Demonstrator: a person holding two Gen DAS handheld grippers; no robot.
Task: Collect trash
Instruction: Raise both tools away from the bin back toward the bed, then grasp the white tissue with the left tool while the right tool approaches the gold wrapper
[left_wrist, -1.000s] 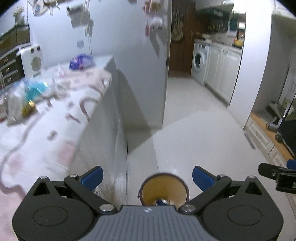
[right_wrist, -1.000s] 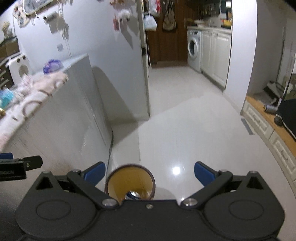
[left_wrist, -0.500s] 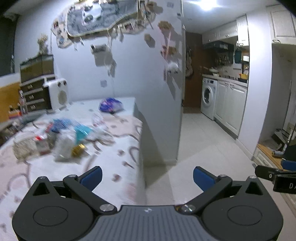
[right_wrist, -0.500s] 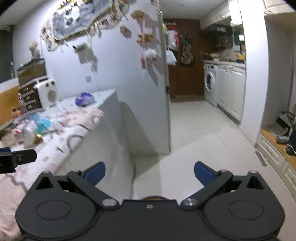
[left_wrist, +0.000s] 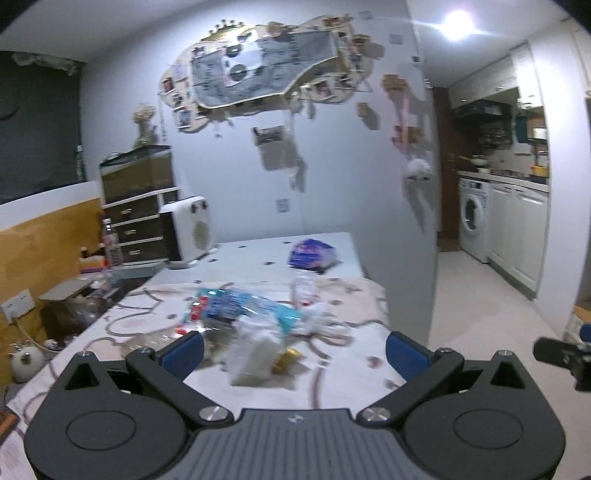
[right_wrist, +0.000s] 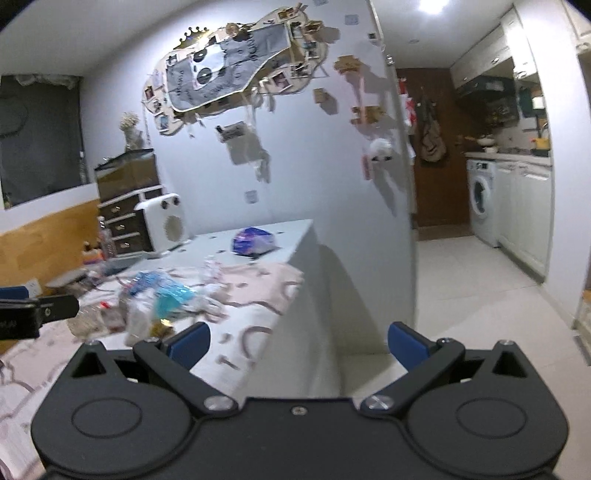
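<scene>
**Both grippers swing up from the bin to the littered bench**

Lifted from a downward look at the floor, where a round yellow-lined bin showed between the fingers a second ago, both cameras now face the bench and wall; the bin is out of view.

The left gripper (left_wrist: 293, 349) has its blue-padded fingers wide apart with nothing between them, and the right gripper (right_wrist: 299, 345) is likewise spread and empty.

The trash lies in a heap on the pale, pink-patterned cloth over the white bench (left_wrist: 343, 373): a crumpled white plastic bag (left_wrist: 255, 347) nearest the left gripper, a small gold foil wrapper (left_wrist: 286, 356) just beside it, and a blue-and-teal crinkled packet (left_wrist: 236, 306) behind. A purple-and-white pouch (left_wrist: 310, 254) sits apart, farther back near the wall. Motion blur hides finer detail.

Judging by this, most of the collecting is still ahead: the heap looks largely intact, and each piece must be gripped and carried to the bin.

A white fan heater (left_wrist: 186, 229) stands at the far end, clear of the heap. The right gripper hangs past the bench edge, over the tiled floor (right_wrist: 472, 295), so the left is better placed. Loose, overlapping film may snag neighbours.
</scene>
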